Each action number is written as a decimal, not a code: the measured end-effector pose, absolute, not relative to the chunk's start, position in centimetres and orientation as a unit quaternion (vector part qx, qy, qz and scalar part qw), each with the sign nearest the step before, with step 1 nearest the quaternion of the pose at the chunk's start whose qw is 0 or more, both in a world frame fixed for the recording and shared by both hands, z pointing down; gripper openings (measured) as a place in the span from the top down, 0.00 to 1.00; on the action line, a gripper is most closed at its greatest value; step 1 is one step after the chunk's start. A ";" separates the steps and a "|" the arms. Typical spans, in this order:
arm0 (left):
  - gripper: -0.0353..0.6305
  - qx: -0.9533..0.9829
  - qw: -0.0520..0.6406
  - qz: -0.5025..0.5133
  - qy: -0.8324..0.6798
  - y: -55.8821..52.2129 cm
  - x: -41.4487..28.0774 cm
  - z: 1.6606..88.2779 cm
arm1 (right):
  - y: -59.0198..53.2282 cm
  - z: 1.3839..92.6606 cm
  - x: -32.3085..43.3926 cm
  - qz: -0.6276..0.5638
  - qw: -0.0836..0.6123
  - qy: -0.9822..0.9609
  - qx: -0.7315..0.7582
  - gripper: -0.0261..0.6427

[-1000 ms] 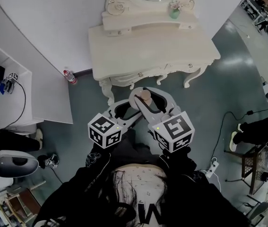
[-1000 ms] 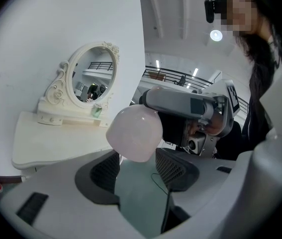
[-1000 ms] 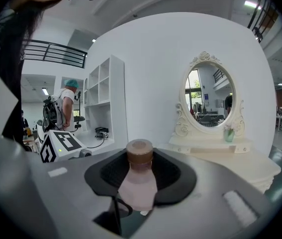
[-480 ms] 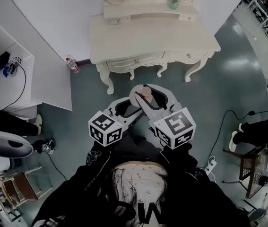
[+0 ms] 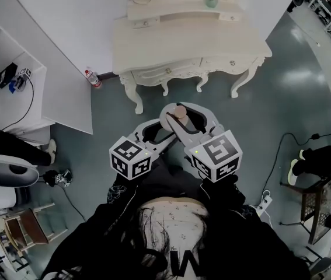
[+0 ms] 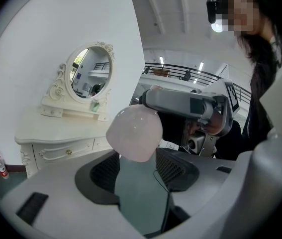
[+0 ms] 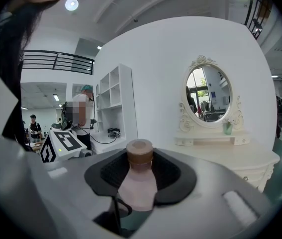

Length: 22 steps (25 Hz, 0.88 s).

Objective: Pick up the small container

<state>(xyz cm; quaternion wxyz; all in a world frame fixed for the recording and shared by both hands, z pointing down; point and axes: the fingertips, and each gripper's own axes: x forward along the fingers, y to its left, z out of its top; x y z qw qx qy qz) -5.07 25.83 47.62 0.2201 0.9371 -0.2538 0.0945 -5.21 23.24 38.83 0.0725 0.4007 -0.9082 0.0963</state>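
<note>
The right gripper [image 5: 183,116] is clamping a small pale pink container with a brown cap [image 5: 179,112] between its jaws. In the right gripper view the container [image 7: 139,183] is standing upright between the dark ribbed pads [image 7: 168,173], cap uppermost, with the jaws closed against its sides. It is being carried in the air above the grey-green floor [image 5: 258,115], in front of the person and well short of the cream carved dressing table [image 5: 131,92].

The left gripper [image 5: 154,134] is sitting just beside the right one, its tips pointing towards the container. In the left gripper view its jaws are standing apart with bare floor showing in the gap, gripping nothing. The container's rounded pink end [image 6: 134,132] is showing just beyond the jaw tips, and whether it is touching them is unclear.

Each gripper's marker cube [image 5: 131,159] is facing up towards the head camera, close to the person's dark sleeves.

On the table, a small green cup [image 5: 211,0] is resting on the raised shelf under the oval mirror [image 7: 209,97], while the tabletop [image 5: 171,42] is lying bare. A clear bottle with a red cap [image 5: 93,78] is standing on the floor by the wall, left of the table. A white shelf unit [image 7: 113,101] is standing against the wall further left.
</note>
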 end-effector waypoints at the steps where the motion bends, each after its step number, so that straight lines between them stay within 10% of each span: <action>1: 0.61 0.937 0.219 0.095 -0.254 25.9 -5.0 47.6 | 23.4 38.8 -5.2 0.095 0.073 -0.908 0.400 0.74; 22: 0.61 0.938 0.218 0.098 -0.252 27.3 -4.5 47.8 | 24.9 38.9 -4.7 0.090 0.075 -0.908 0.402 0.74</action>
